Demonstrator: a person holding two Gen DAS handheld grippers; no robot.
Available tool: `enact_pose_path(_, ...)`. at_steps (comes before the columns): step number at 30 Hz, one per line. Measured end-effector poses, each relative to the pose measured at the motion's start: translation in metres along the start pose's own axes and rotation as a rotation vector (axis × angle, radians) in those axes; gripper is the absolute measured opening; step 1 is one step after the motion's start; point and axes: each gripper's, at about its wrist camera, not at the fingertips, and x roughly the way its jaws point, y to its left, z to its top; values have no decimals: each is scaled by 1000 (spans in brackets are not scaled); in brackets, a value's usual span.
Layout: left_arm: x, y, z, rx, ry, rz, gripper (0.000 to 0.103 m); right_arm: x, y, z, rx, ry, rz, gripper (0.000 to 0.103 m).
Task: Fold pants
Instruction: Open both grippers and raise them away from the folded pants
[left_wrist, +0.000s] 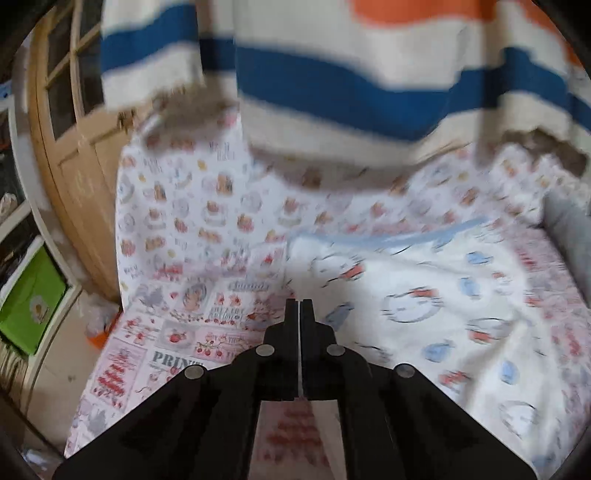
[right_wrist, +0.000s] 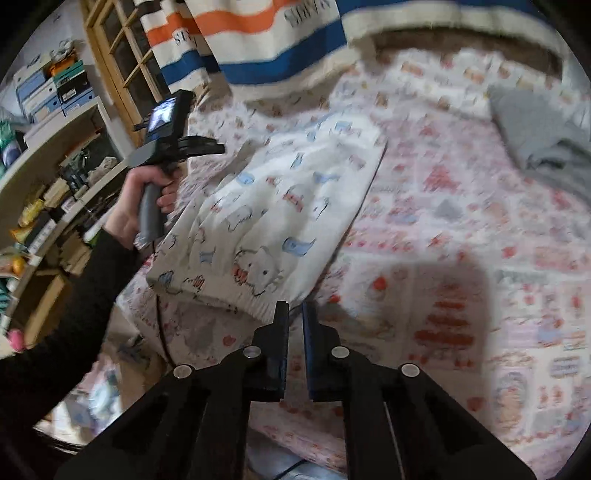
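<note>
White pants (right_wrist: 273, 218) with a cartoon cat print in blue and red lie folded flat on a bed sheet (right_wrist: 461, 236) patterned in pink and red. From the right wrist camera their long axis runs diagonally, from a ribbed end at the near left toward the far right, where a straight edge crosses the sheet; the long right edge is clean and straight, while the left side sits close to the bed's left edge. In the left wrist view the pants (left_wrist: 424, 295) fill the right half, with a pale blue band along their far edge. The left gripper (left_wrist: 298, 306) has its jaws pressed fully together with nothing between them, its tips over the sheet just left of the pants. The right gripper (right_wrist: 294, 308) shows only a narrow slit between its jaws, holding nothing, its tips just beside the ribbed near end. A hand (right_wrist: 142, 206) in a dark sleeve holds the left tool above the bed's left edge. Bare sheet lies open to the right of the pants as far as a grey garment (right_wrist: 535, 144) at the far right. A striped blanket (right_wrist: 280, 44) in cream, blue and orange hangs across the far side.
</note>
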Motion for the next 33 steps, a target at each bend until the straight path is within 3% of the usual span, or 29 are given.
enact_pose_path(2, -24, -4, -12, 7, -35, -11, 1, -6, 1, 0, -40, -19, -7, 11)
enact_pose_path(3, -36, -5, -20, 15, -44, -34, 1, -7, 0, 1, -42, -17, 12, 19)
enact_pose_path(5, -59, -9, -36, 37, -71, -61, 1, -7, -6, 4, -22, -27, 55, 24)
enact_pose_path(12, -120, -14, -97, 30, -99, -89, 1, 0, 5, 15, -58, -135, 1, 24)
enact_pose_path(14, -131, -15, -114, 1, -80, -120, 1, -3, 13, 21, -59, -189, 34, 24)
enact_pose_path(17, -150, -20, -134, -16, -60, -204, 1, 0, 18, 28, -58, -197, 103, 24)
enact_pose_path(22, -190, -33, -162, -11, -153, -177, 4, 5, 25, 32, -83, -209, 67, 24)
enact_pose_path(26, -221, -32, -173, -39, -309, -98, 7, 1, 24, 27, -93, -224, 49, 24)
enact_pose_path(28, -231, -32, -173, -23, -368, -67, 14, -1, 21, 25, -94, -230, 37, 25)
enact_pose_path(31, -235, -33, -169, -19, -386, -67, 19, -2, 17, 21, -84, -241, 22, 25)
enact_pose_path(33, -227, -38, -168, -12, -344, -87, 22, -2, 15, 19, -70, -246, 19, 25)
